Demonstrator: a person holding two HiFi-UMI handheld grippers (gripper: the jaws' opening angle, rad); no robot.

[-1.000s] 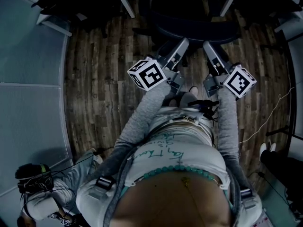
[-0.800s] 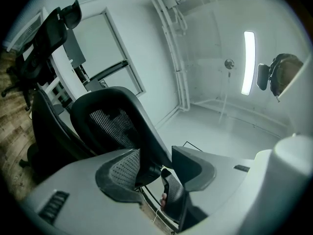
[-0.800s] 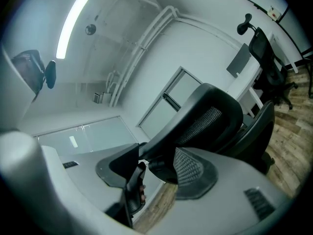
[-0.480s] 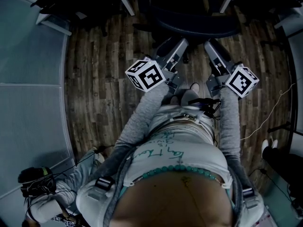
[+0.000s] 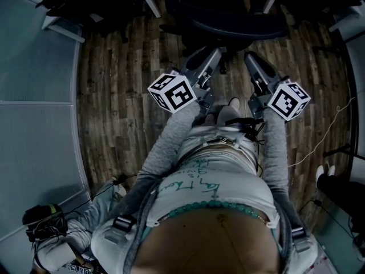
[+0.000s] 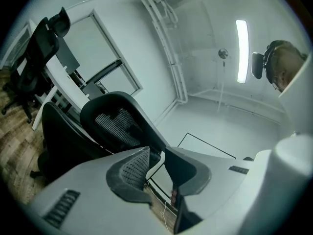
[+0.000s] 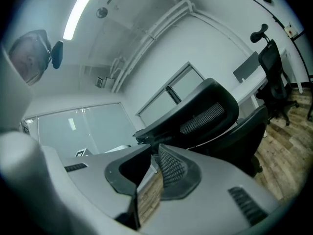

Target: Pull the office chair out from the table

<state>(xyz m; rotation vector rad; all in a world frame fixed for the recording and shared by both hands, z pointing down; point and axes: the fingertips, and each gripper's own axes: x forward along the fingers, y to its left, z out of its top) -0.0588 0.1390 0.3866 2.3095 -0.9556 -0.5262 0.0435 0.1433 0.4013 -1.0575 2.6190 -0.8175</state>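
- Head view: the office chair (image 5: 228, 24) is sitting tucked in at the table (image 5: 147, 1), between the two white legs, with its backrest facing the person. The left gripper (image 5: 212, 53) and the right gripper (image 5: 251, 59) are both reaching roughly level to the backrest's rim, one at each side
- Head view, hazards: the person's shoes (image 5: 228, 110) are standing just behind the chair, and a thin cable (image 5: 319, 144) is trailing across the wooden floor (image 5: 114, 96) on the right. A chair coming back too fast could be running into those feet, and a base swinging wide could be catching the cable
- Left gripper view: the left gripper (image 6: 157, 153) has just been closing its jaws and is pinching the dark rim of the office chair (image 6: 117, 126) at the very tips, with the ribbed pads further back lying bare. A bite this shallow could be sliding off as soon as the pull is loading it
- Right gripper view: the right gripper (image 7: 154, 153) has just been closing too, and more narrowly. Its tips are appearing to nip a thin edge of the rim of the office chair (image 7: 210, 114), though this hold is looking slighter than the left one. If one side is letting go or pulling harder, the chair could be swivelling instead of rolling straight out, or the backrest could be tilting towards the person while the seat is going nowhere
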